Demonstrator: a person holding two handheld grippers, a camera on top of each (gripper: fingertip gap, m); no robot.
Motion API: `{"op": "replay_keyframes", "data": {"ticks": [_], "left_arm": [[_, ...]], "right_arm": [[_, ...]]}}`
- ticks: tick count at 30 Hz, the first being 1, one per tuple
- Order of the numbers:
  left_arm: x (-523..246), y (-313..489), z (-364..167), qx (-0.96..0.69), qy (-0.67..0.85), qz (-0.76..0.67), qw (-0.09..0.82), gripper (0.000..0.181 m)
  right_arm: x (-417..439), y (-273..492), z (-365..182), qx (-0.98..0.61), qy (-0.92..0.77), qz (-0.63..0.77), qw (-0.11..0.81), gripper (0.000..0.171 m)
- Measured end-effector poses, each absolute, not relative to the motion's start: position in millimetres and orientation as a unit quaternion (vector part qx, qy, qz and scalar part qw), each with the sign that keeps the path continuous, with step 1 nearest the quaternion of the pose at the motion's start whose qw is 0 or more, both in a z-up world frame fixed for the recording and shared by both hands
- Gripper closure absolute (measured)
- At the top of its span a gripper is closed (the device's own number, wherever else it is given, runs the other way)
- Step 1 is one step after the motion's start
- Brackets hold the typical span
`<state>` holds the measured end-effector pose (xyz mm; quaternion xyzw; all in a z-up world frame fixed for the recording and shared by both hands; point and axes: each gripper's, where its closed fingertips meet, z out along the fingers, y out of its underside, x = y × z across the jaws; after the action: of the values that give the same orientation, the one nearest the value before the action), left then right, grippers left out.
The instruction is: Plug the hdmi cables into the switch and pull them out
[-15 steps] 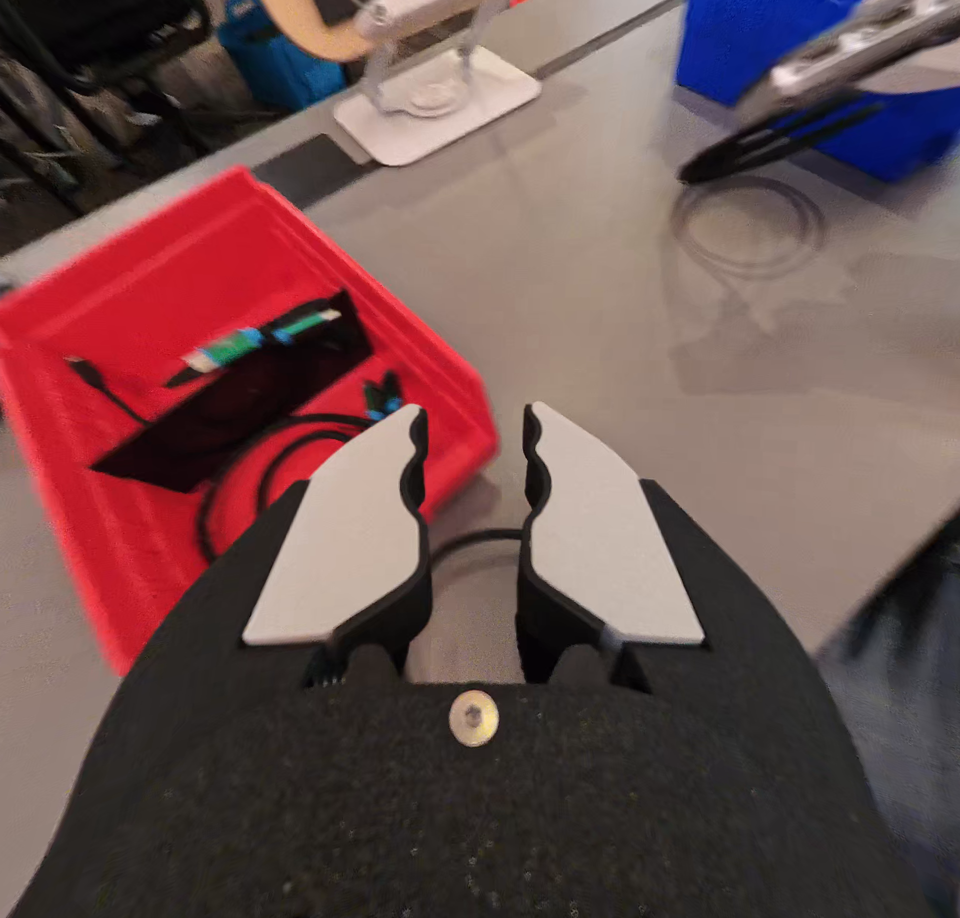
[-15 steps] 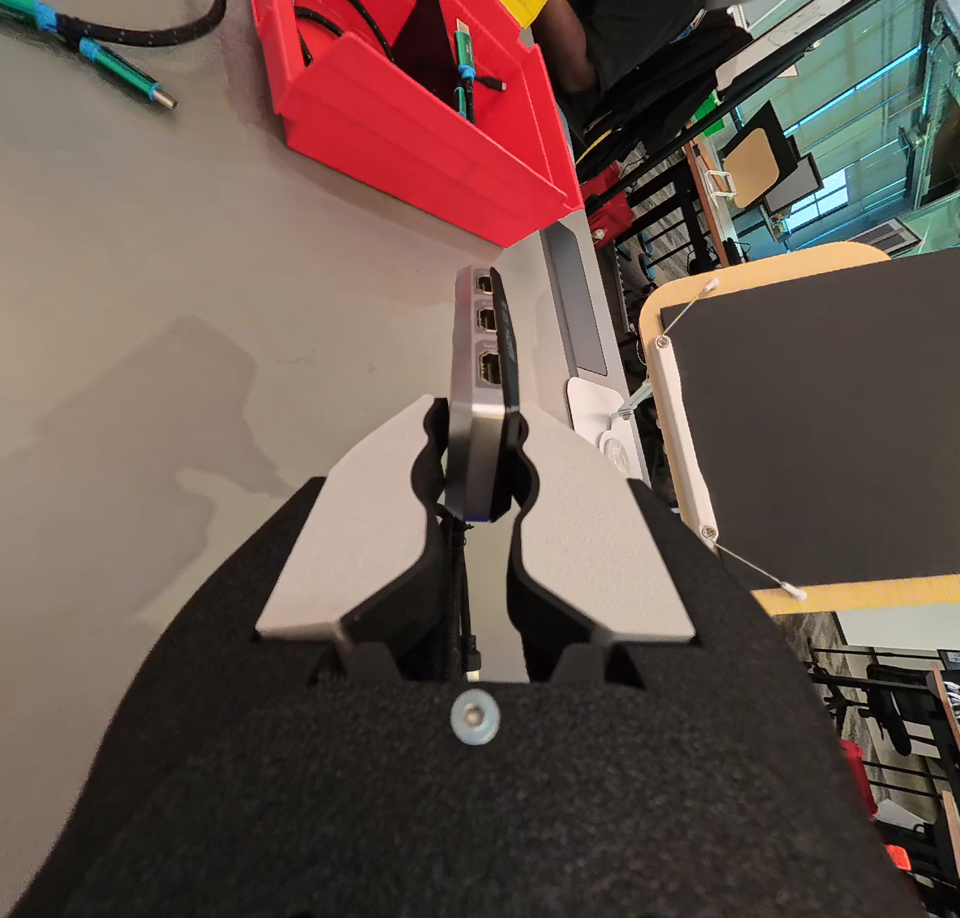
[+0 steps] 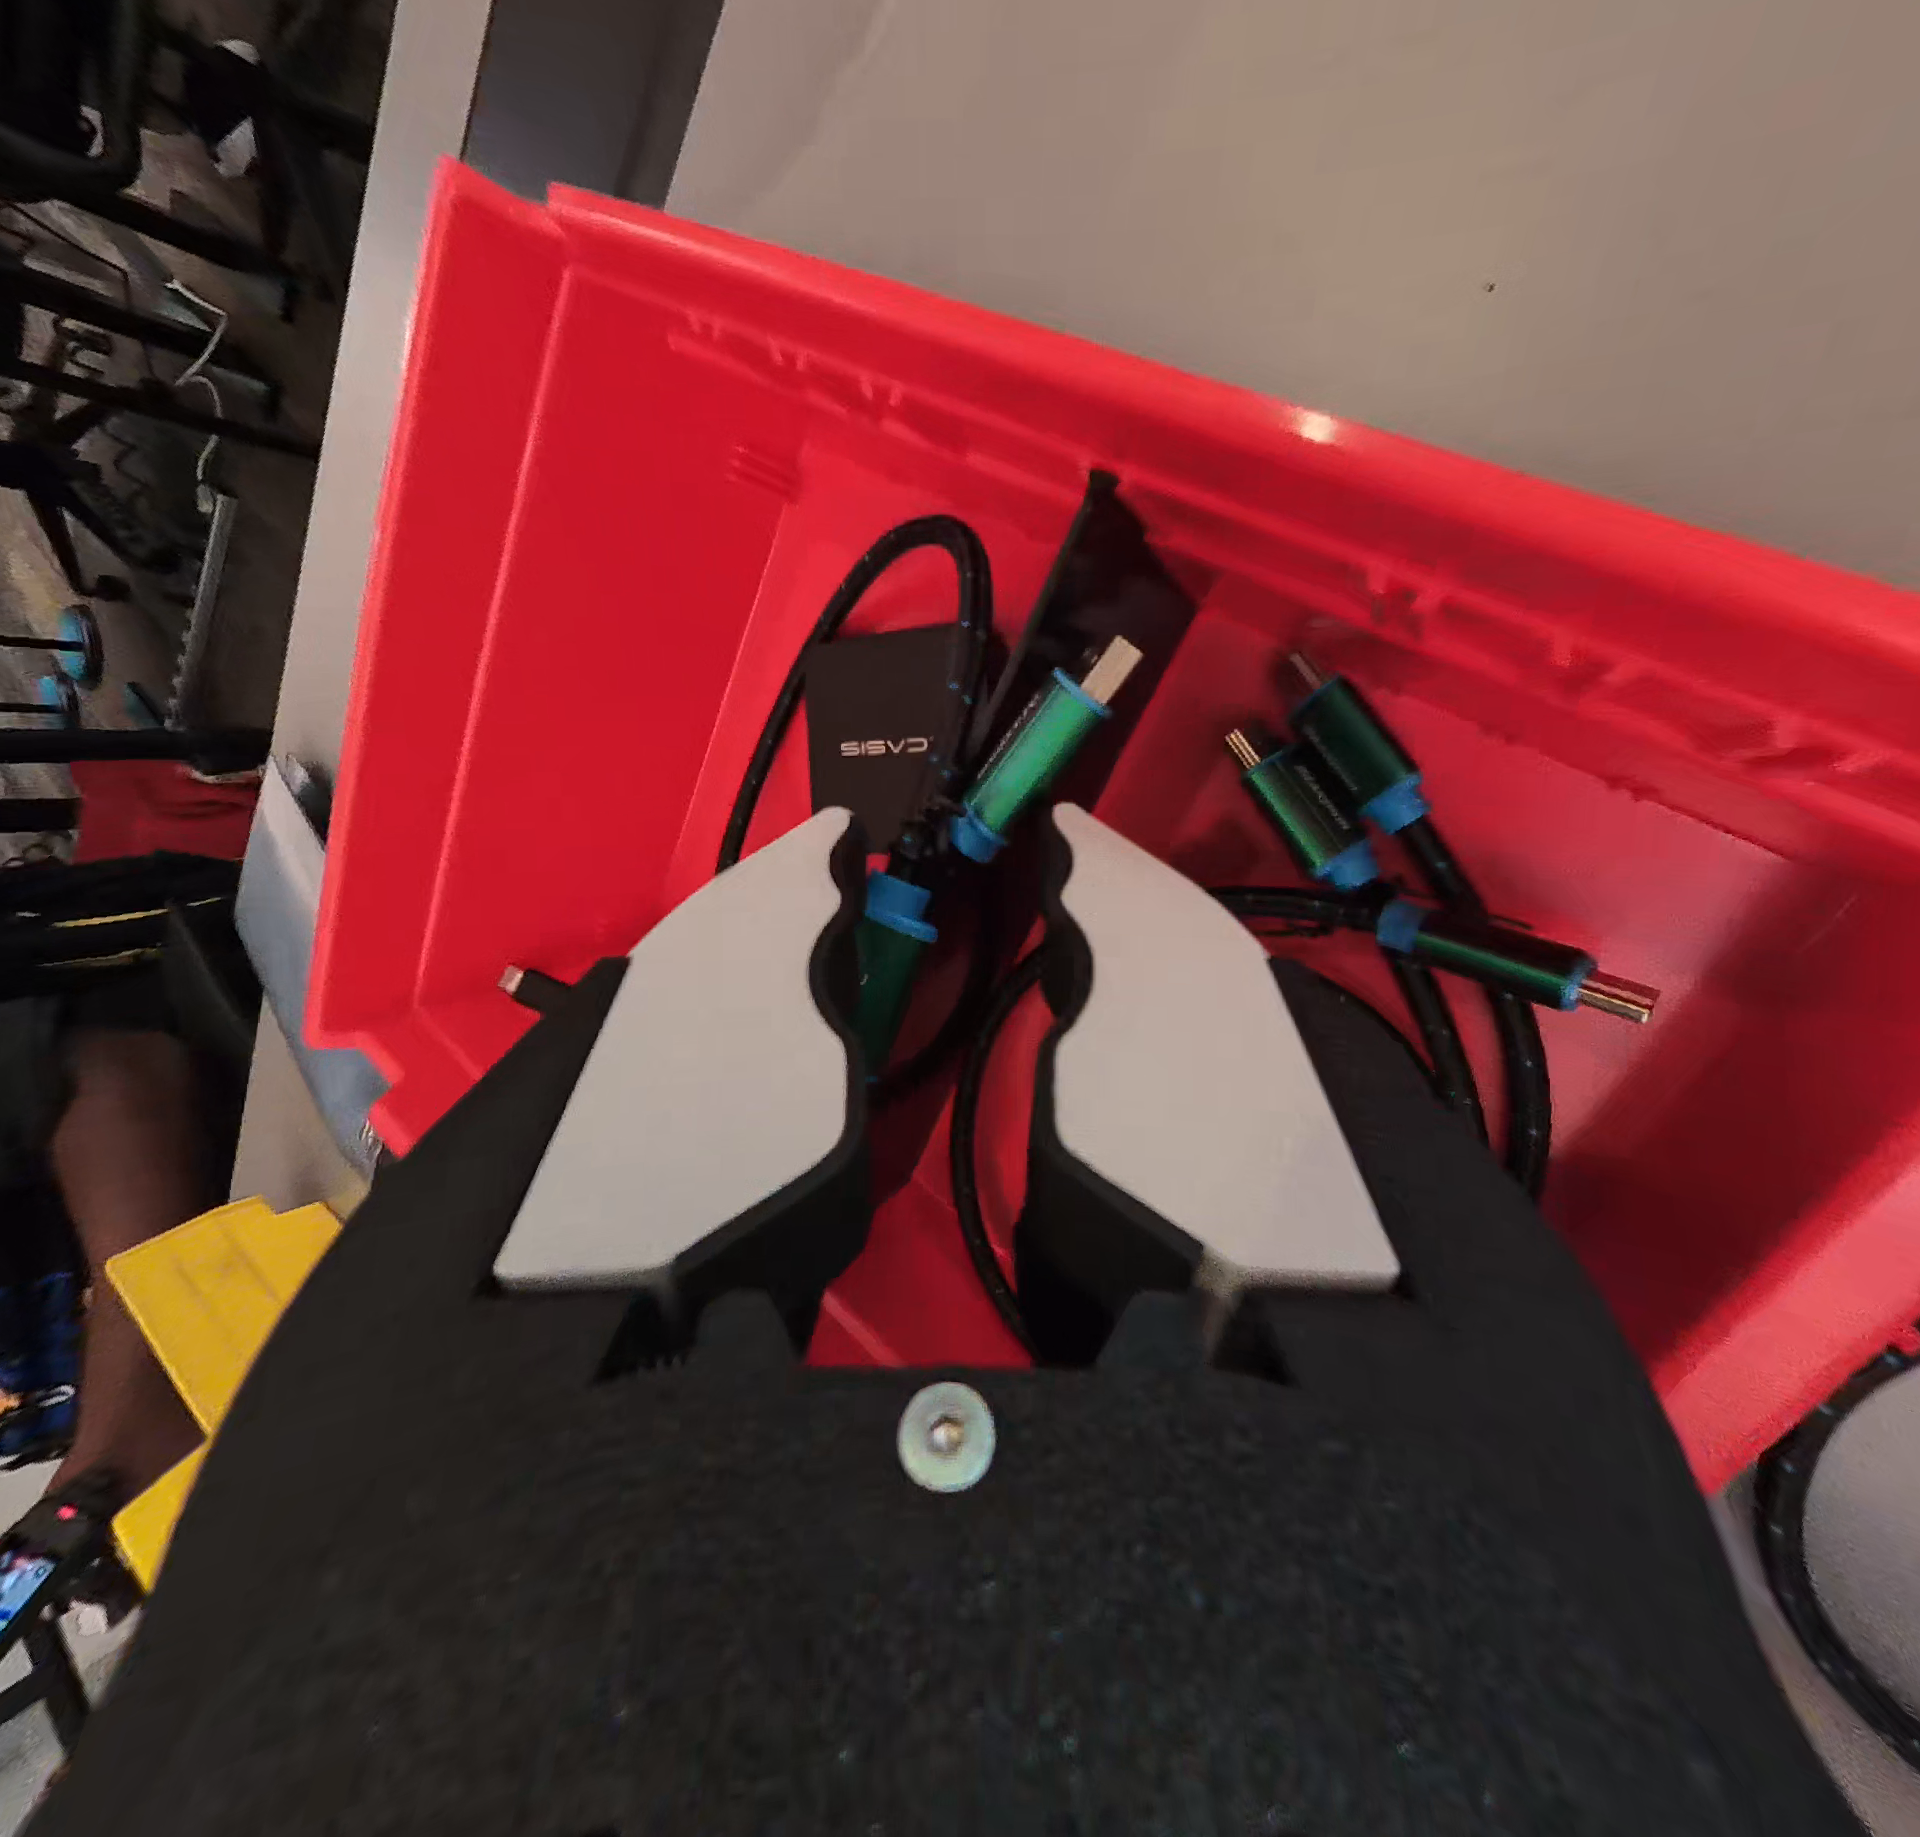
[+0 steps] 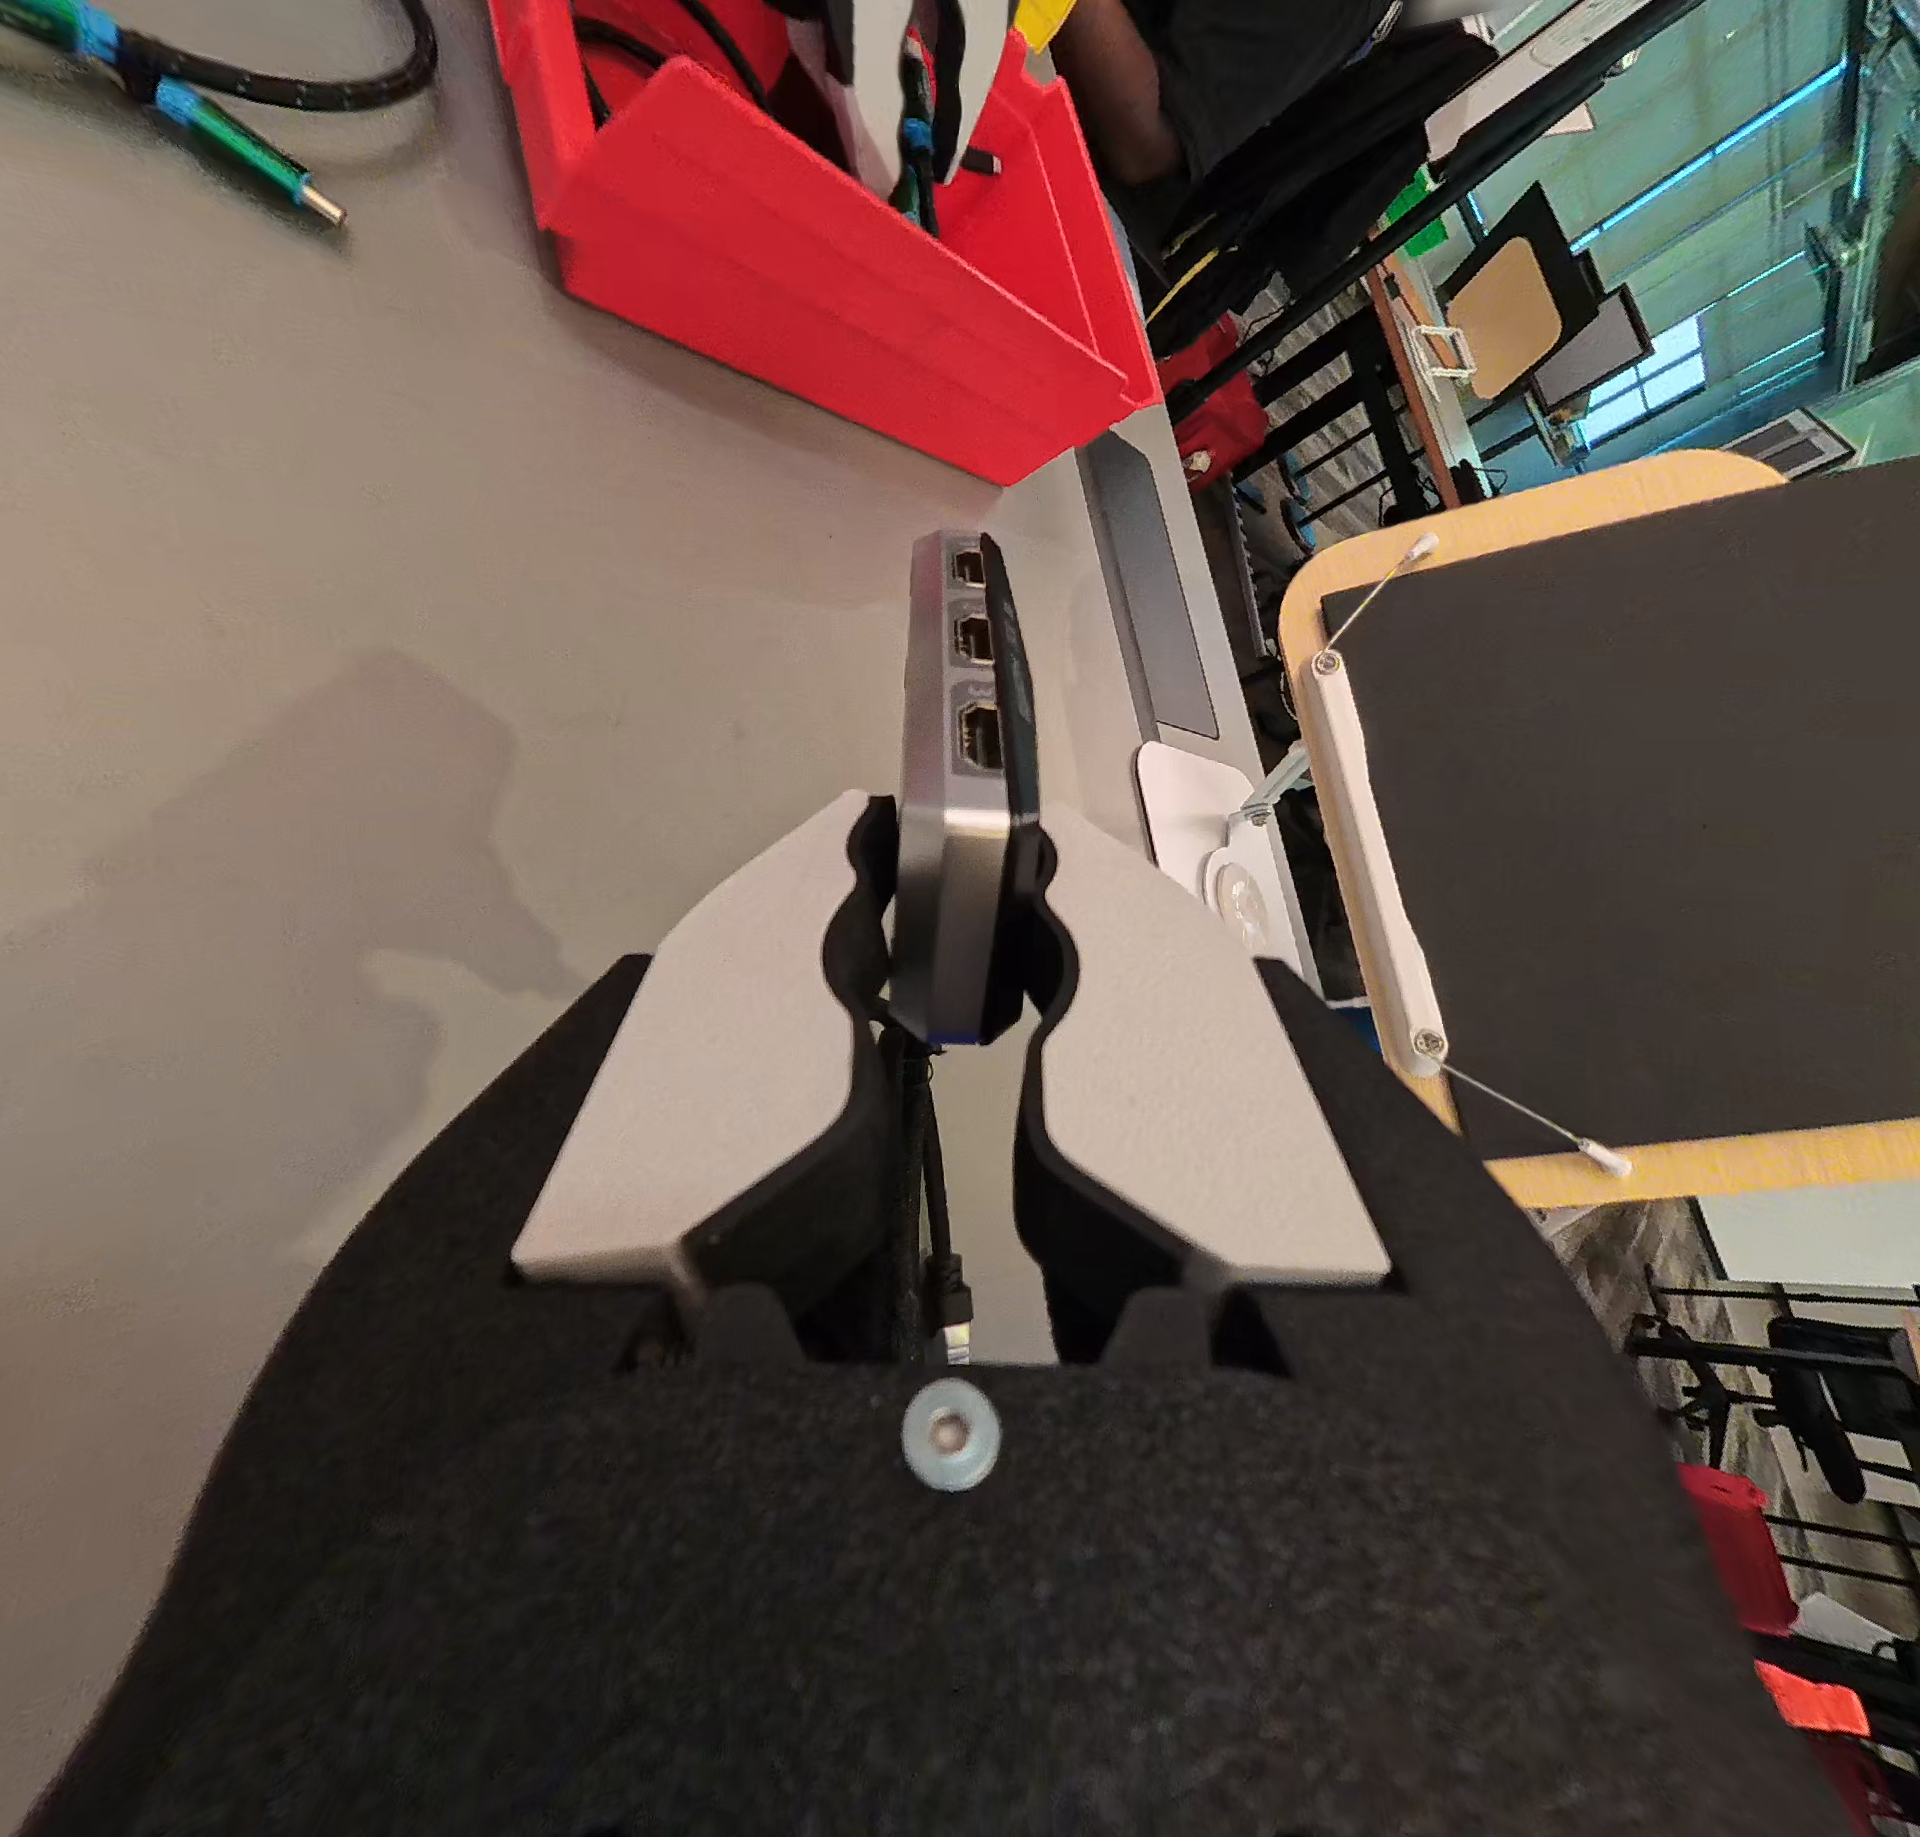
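Reaching into the red bin [image 3: 644,582], the left gripper [image 3: 951,837] is held parted and empty around a green HDMI plug [image 3: 1029,748]; tangled cables [image 3: 1496,1049] could be snagged and dragged. The switch [image 4: 951,779] is clamped edgewise by the right gripper [image 4: 951,831], ports unoccupied. Beyond, bare table [image 4: 312,540] is left for mating.

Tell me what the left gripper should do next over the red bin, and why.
Probably ease down and close on the green plug just ahead of its tips. The left gripper is open over the red bin, holding nothing, while the right gripper already grips the switch, whose three visible ports are empty.
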<state>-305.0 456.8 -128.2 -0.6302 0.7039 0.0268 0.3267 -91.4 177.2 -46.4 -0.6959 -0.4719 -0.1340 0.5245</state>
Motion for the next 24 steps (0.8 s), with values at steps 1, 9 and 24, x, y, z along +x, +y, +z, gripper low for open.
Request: {"op": "replay_keyframes", "data": {"ticks": [1,9,24], "left_arm": [[-304.5,456.9,-128.3,-0.63,0.705,0.027,0.325,0.152],[-310.6,442.0,-74.2,-0.606,0.689,0.043,0.395,0.164],[-359.1,361.3,-102.0,-0.568,0.769,0.037,0.291,0.164]], "right_arm": [[-90.2,177.3,-46.7,-0.697,-0.471,-0.134,0.525,0.149],[-86.0,177.8,-48.1,-0.699,-0.468,-0.133,0.524,0.149],[-93.3,179.8,-47.1,-0.696,-0.477,-0.139,0.519,0.149]]}}
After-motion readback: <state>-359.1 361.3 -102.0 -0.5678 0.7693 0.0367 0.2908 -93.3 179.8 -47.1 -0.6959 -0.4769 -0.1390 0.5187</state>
